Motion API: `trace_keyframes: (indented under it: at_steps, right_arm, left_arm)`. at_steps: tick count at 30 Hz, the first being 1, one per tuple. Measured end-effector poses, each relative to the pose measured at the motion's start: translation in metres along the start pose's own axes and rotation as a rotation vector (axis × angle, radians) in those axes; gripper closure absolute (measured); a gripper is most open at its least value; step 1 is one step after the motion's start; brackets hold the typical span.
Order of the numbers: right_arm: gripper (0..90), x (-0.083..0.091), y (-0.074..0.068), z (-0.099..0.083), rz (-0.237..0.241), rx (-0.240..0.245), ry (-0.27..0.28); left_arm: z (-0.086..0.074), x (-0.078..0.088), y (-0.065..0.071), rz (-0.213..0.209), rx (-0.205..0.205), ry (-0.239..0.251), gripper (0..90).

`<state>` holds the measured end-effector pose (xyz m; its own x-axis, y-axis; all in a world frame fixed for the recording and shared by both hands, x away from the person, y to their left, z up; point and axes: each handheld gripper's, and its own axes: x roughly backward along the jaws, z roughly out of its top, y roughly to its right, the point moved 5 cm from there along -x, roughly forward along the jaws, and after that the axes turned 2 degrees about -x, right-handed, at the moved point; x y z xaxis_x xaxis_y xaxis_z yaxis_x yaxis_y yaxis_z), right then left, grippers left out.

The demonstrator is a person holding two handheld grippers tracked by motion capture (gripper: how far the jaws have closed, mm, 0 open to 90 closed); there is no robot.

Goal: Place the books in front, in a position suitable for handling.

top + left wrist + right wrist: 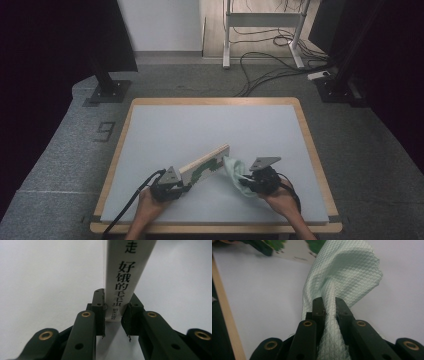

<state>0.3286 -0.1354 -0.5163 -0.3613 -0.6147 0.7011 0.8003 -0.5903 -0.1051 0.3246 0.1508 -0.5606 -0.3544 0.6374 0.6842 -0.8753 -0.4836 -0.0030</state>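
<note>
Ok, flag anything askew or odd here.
Nothing damaged or spilled. The book is held tilted off the table by the left gripper; the cloth hangs bunched in the right gripper.

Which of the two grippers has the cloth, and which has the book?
The right gripper is shut on the pale green cloth; the left gripper clamps the white book by its printed spine.

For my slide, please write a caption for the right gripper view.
Right gripper shut on a pale green cloth above the white table.
</note>
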Motion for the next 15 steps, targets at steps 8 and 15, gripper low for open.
trace_keyframes:
  at_steps: [8, 15]
  right_arm:
    - [79.4, -0.04, -0.029, 0.026, 0.081, 0.075, -0.01]
    - [79.3, -0.07, -0.047, 0.041, 0.127, 0.104, -0.018]
  left_arm:
    - [0.0, 0.0, -0.001, -0.008, 0.008, 0.001, 73.5]
    - [0.0, 0.0, -0.001, -0.011, 0.011, 0.002, 73.5]
